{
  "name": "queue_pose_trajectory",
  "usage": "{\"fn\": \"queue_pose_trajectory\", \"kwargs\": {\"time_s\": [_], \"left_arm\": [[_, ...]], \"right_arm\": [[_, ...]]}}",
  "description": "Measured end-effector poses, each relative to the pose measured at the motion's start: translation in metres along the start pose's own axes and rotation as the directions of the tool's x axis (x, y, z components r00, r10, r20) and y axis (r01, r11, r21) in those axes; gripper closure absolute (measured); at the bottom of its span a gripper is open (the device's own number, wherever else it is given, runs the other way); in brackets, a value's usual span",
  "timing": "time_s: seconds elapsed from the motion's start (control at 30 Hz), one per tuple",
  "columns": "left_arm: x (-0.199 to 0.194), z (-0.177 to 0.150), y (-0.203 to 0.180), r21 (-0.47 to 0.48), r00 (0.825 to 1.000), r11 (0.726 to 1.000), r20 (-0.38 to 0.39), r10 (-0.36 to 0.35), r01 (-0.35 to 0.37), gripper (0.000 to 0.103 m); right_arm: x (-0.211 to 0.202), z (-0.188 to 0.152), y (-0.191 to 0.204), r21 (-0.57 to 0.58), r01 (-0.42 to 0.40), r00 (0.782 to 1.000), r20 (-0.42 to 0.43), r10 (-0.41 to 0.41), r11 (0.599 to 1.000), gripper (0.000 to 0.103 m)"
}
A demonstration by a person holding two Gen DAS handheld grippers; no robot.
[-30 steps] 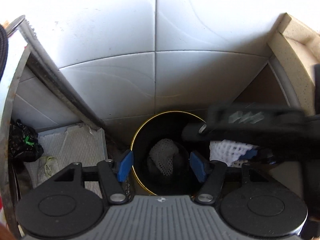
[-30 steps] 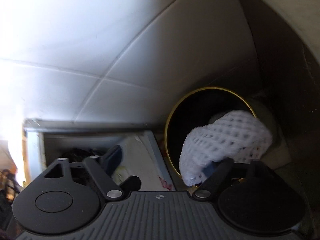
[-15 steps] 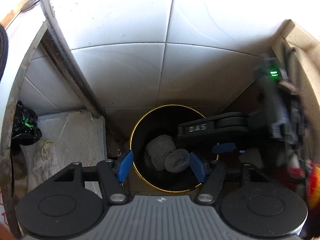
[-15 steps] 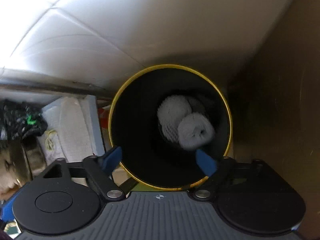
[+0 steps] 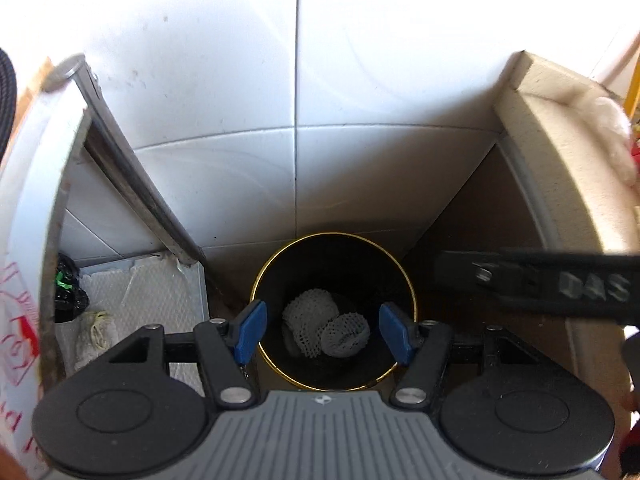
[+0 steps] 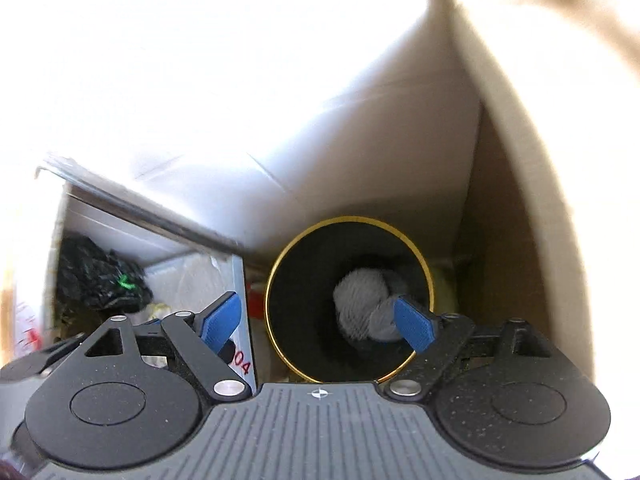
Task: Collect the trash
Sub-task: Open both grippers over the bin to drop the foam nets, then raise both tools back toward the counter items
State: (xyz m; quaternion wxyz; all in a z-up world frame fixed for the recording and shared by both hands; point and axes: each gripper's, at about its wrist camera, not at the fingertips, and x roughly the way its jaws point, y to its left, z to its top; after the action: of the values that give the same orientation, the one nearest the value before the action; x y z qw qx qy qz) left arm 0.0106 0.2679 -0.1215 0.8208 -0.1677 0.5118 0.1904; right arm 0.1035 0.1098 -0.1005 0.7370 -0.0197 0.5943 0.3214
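Left wrist view: your left gripper [image 5: 323,332] hangs spread wide and empty above the round black bin with gold rim [image 5: 414,300]. Two white foam mesh sleeves [image 5: 324,326] lie at the bin's bottom.

Right wrist view: your right gripper [image 6: 318,322], fingers parted, holds nothing over the same bin [image 6: 269,312]; sleeves [image 6: 362,300] inside it.
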Motion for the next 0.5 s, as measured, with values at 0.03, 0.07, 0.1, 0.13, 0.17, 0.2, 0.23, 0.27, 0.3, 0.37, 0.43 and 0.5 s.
{"fn": "queue_pose_trajectory", "kwargs": {"time_s": [0.03,0.07,0.1,0.13,0.17,0.2,0.23,0.27,0.3,0.37,0.43,0.5], "left_arm": [[-0.005,-0.001,-0.003,0.01,1.0,1.0,0.011,0.003,-0.003,0.044],[-0.01,-0.002,-0.007,0.023,1.0,1.0,0.023,0.011,-0.012,0.044],[-0.014,-0.004,-0.01,0.035,0.999,0.999,0.035,0.021,-0.022,0.044],[-0.018,-0.006,-0.013,0.045,0.999,0.999,0.045,0.028,-0.03,0.044],[-0.022,-0.007,-0.016,0.052,0.998,0.998,0.05,0.031,-0.033,0.044],[-0.026,-0.009,-0.018,0.056,0.998,0.998,0.055,0.032,-0.035,0.044],[-0.029,-0.011,-0.019,0.061,0.998,0.997,0.062,0.033,-0.037,0.044],[-0.032,-0.013,-0.019,0.07,0.997,0.997,0.069,0.035,-0.04,0.044],[-0.036,-0.015,-0.022,0.079,0.997,0.996,0.074,0.036,-0.042,0.044],[-0.048,-0.016,-0.028,0.101,0.995,0.994,0.095,0.03,-0.039,0.044],[-0.06,-0.018,-0.035,0.129,0.992,0.991,0.122,0.023,-0.039,0.044],[-0.072,-0.02,-0.043,0.163,0.989,0.986,0.15,0.015,-0.04,0.043]], "right_arm": [[-0.009,-0.002,-0.001,-0.006,0.003,1.0,0.017,-0.003,1.0,0.014],[-0.017,-0.004,-0.003,-0.01,0.006,0.999,0.035,-0.005,1.0,0.014],[-0.022,-0.006,-0.001,-0.01,0.005,0.998,0.055,-0.004,1.0,0.014],[-0.029,-0.009,-0.002,-0.012,-0.001,0.997,0.071,0.002,1.0,0.013],[-0.038,-0.012,-0.005,-0.013,-0.004,0.996,0.089,0.006,1.0,0.013],[-0.046,-0.016,-0.006,-0.011,-0.008,0.994,0.109,0.009,1.0,0.013],[-0.054,-0.019,-0.009,-0.008,-0.016,0.992,0.127,0.017,1.0,0.013],[-0.062,-0.023,-0.012,-0.007,-0.025,0.989,0.144,0.026,1.0,0.013],[-0.068,-0.026,-0.014,-0.006,-0.03,0.987,0.158,0.03,1.0,0.013],[-0.08,-0.035,-0.019,-0.002,-0.028,0.981,0.194,0.028,1.0,0.012],[-0.096,-0.043,-0.024,-0.002,-0.018,0.972,0.232,0.018,1.0,0.012],[-0.112,-0.055,-0.031,0.002,-0.001,0.959,0.283,0.0,1.0,0.012]]}}
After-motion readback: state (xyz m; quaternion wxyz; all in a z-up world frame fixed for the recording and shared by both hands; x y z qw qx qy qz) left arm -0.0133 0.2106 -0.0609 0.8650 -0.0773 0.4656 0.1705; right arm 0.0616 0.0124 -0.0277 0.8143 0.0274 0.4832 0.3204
